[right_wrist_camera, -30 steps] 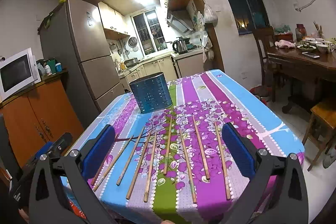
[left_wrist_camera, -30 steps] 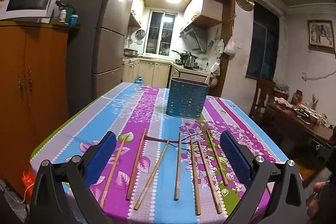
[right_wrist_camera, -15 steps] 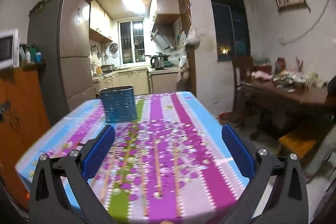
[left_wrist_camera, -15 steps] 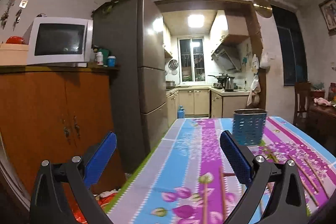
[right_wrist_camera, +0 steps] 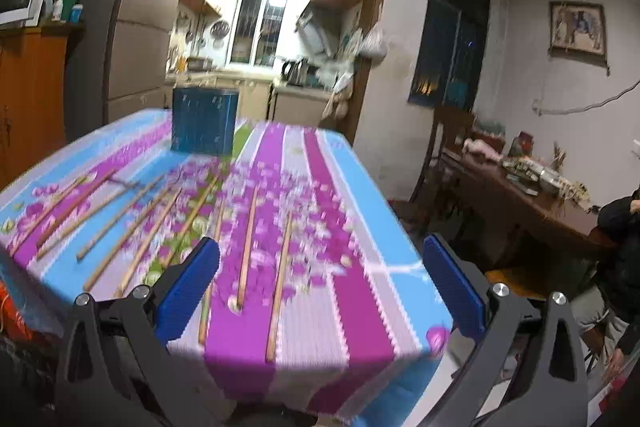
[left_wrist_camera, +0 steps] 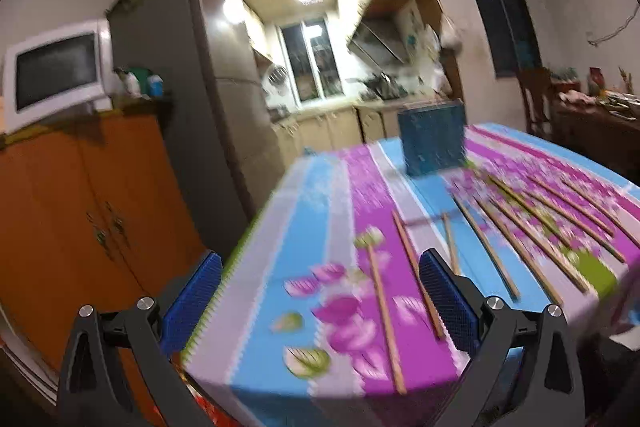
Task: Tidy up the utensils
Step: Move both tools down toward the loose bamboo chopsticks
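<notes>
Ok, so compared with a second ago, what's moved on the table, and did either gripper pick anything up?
Only the views moved. The left gripper swung off left, then back, and now faces the table's left corner. The right gripper drifted right, over the two rightmost chopsticks. Both are open and empty as before. The chopsticks lie spread on the tablecloth and the blue holder stands at the far end, unchanged.

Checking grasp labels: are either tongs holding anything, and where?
Nothing held. Left tongs and right tongs both open, empty; chopsticks lie on the table.

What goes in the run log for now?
left tongs open, empty | right tongs open, empty | chopsticks loose on table | holder upright
</notes>
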The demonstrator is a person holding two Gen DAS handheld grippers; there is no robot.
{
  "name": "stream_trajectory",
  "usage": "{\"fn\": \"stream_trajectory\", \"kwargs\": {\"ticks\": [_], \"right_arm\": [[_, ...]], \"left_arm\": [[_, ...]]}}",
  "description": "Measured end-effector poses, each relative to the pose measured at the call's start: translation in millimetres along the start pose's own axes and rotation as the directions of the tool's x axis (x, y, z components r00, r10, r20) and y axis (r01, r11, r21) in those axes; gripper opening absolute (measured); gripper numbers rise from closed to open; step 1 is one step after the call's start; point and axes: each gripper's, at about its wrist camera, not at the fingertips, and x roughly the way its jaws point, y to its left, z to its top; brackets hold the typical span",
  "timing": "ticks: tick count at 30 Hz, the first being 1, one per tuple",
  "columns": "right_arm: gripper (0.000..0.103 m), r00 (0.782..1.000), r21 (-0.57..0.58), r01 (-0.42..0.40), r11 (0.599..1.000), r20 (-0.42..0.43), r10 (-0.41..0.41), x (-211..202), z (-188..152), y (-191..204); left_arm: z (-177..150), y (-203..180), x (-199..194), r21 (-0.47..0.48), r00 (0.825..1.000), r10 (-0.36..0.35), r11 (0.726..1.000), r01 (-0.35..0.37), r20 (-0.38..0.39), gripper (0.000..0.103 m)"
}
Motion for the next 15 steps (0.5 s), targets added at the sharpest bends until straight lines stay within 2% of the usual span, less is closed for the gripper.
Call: {"fn": "stream_trajectory", "kwargs": {"ticks": [2,6,12,15], "right_arm": [[0.098,1.000,-0.007,-0.014,1.000,-0.025,0.014,1,-6,3],[0.098,0.999,-0.023,-0.040,0.999,-0.037,0.039,4,-10,16],[0.098,0.997,-0.064,-0.083,0.994,-0.003,0.083,-1,-3,29],[0.098,0.985,-0.064,-0.171,0.983,0.009,0.172,-2,15,32]], "left_arm": [[-8,-3,3,-0.012,0.999,-0.036,0.999,0.035,-0.035,0.099],[-17,-8,3,-0.009,0.997,-0.050,0.999,0.049,-0.059,0.099],[-26,-19,-3,-0.002,0.994,-0.080,0.997,0.080,-0.080,0.099],[-31,-23,-2,-0.001,0.992,-0.082,0.997,0.083,-0.100,0.099]]}}
